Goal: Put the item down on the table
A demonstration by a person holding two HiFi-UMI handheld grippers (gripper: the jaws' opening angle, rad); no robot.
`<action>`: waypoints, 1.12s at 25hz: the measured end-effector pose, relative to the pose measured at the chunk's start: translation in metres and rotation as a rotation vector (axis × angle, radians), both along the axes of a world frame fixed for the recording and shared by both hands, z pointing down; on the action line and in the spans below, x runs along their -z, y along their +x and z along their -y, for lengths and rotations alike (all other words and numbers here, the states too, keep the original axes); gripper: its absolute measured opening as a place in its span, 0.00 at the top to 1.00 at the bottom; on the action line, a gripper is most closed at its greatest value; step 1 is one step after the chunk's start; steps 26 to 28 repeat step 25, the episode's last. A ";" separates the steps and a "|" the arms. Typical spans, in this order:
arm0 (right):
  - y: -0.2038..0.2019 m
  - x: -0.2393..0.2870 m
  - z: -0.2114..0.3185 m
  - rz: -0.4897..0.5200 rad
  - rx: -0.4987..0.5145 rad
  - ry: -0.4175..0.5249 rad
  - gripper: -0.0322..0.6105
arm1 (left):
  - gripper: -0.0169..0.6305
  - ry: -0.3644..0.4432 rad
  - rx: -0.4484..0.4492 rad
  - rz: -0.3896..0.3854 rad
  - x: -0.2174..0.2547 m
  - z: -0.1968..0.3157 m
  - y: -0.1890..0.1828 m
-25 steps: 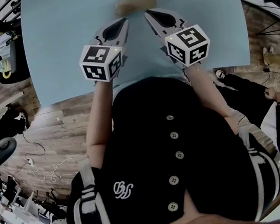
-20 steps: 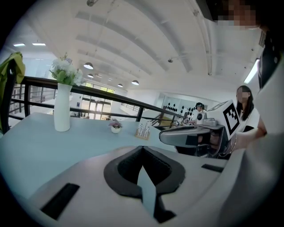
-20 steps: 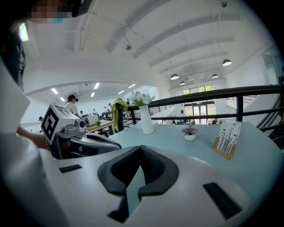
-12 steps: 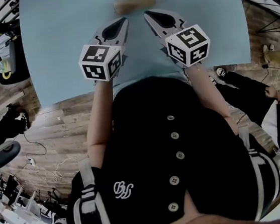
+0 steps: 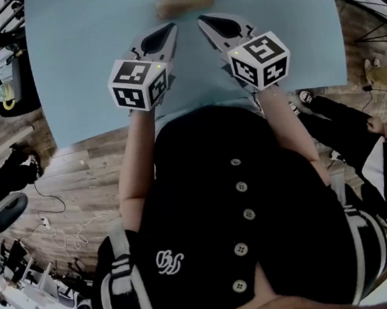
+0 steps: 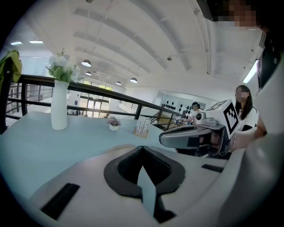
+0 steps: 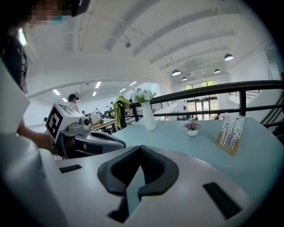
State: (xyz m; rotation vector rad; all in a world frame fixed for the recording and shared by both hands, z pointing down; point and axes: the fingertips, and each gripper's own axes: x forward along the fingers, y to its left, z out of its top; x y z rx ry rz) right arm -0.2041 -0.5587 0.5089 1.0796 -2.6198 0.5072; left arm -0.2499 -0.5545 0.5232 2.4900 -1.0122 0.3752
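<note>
Only one readable mark for us: a white cursive monogram (image 5: 170, 261), reads like "BS", on the black shirt (image 5: 252, 178), lower left of the head view. The cube (image 5: 139, 84) and cube (image 5: 260, 60) carry square codes, no text. The print on the card (image 7: 231, 133) is too small to read.

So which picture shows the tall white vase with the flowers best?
The left gripper view: the tall white vase stands large and whole on the pale blue table, flowers included. The right gripper view shows it smaller and farther off. The head view does not show it.
</note>
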 end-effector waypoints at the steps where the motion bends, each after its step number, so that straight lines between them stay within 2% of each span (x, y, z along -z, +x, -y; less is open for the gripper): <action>1: 0.000 0.000 0.000 -0.002 -0.001 -0.001 0.93 | 0.96 0.000 -0.001 0.000 0.000 0.000 -0.001; 28: -0.001 -0.018 -0.003 -0.008 0.012 -0.015 0.93 | 0.96 -0.045 0.002 -0.008 -0.016 -0.008 0.003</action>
